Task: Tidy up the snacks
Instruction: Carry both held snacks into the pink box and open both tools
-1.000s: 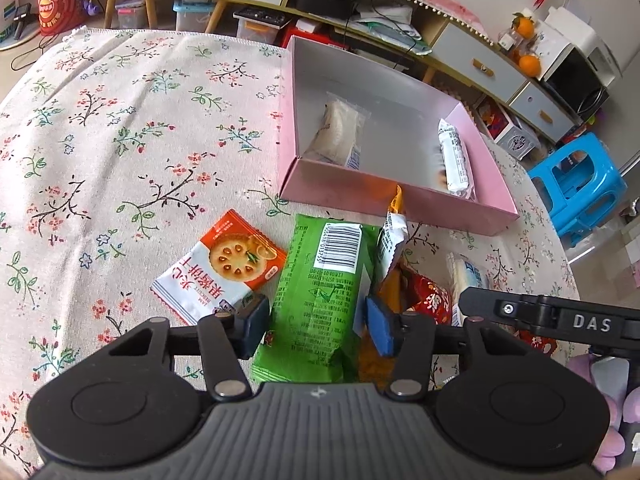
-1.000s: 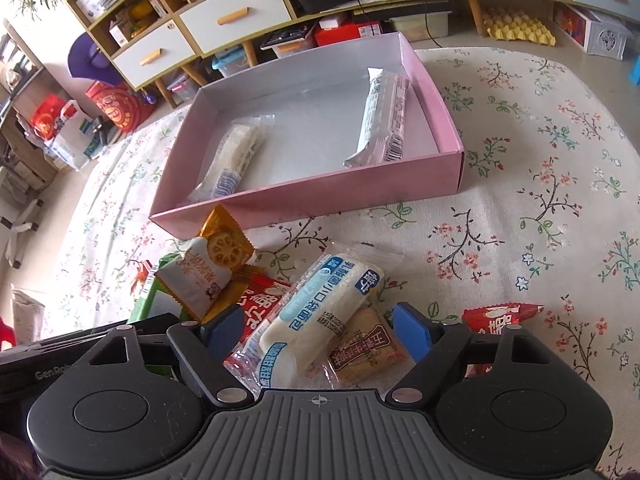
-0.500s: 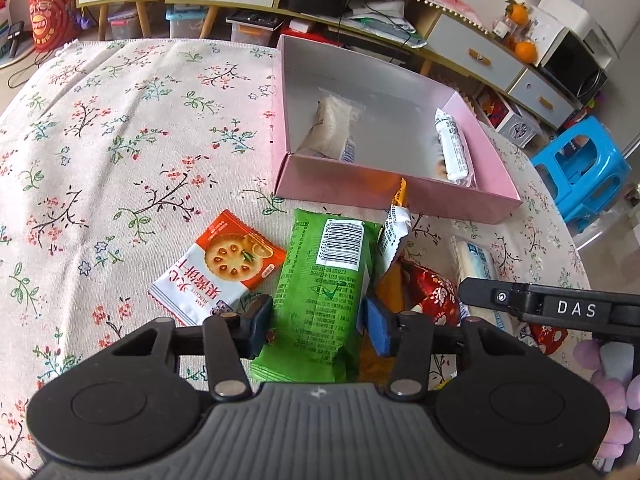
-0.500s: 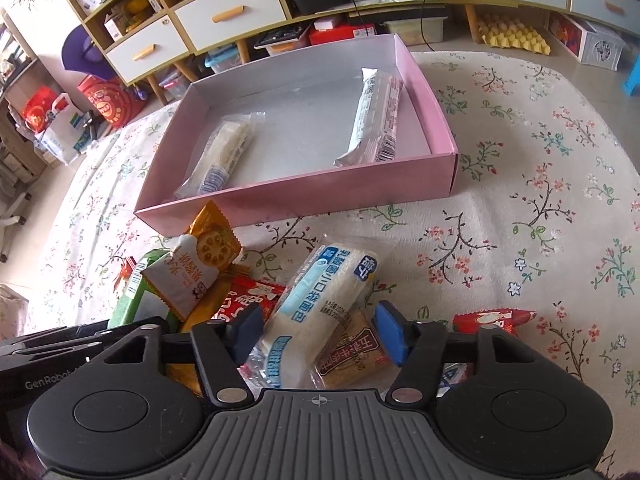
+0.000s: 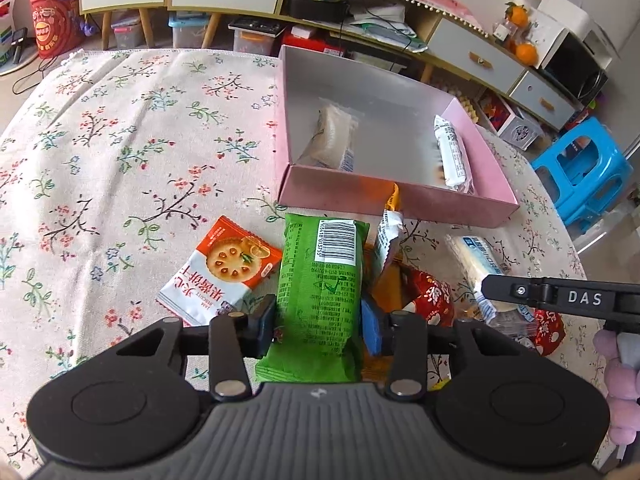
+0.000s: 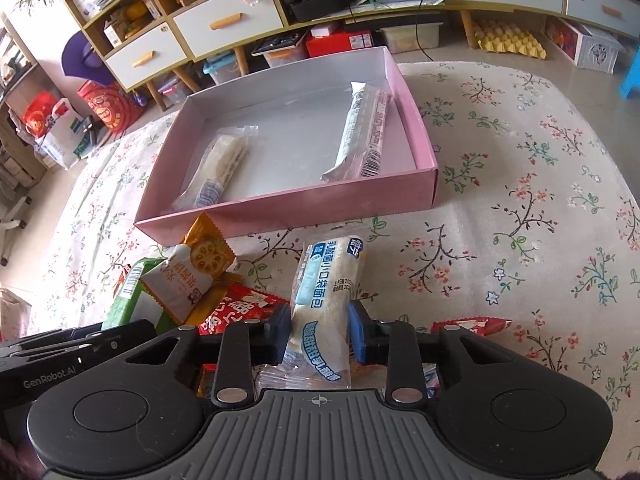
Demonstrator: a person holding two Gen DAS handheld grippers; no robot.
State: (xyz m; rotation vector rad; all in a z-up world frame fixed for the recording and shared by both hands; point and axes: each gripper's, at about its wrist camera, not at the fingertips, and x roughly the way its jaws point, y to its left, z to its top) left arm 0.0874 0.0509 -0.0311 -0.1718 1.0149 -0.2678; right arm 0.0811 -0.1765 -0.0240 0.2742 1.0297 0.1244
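My left gripper [image 5: 318, 328] is closing, and its pads press the sides of a green snack packet [image 5: 320, 272] that lies barcode up on the floral cloth. My right gripper [image 6: 319, 334] is closing too, with its pads squeezing a white and blue bread packet [image 6: 326, 280]. Just beyond both stands the pink box [image 6: 288, 212], which holds two wrapped snacks, a pale bun [image 6: 218, 170] and a long white bar [image 6: 362, 132]. An orange and white biscuit packet [image 5: 218, 270] lies left of the green one. A red packet [image 5: 430, 296] and an orange packet [image 5: 388, 232] sit between the grippers.
A small red packet [image 6: 472, 326] lies right of the right gripper. The floral tablecloth [image 6: 520, 184] stretches right of the box. A blue stool [image 5: 580, 172] and low cabinets [image 6: 224, 24] stand past the table's edge.
The right gripper's jaws have closed from wide apart onto the bread packet, which now points straight ahead. The left jaws have narrowed onto the green packet. Neither hand has shifted much.
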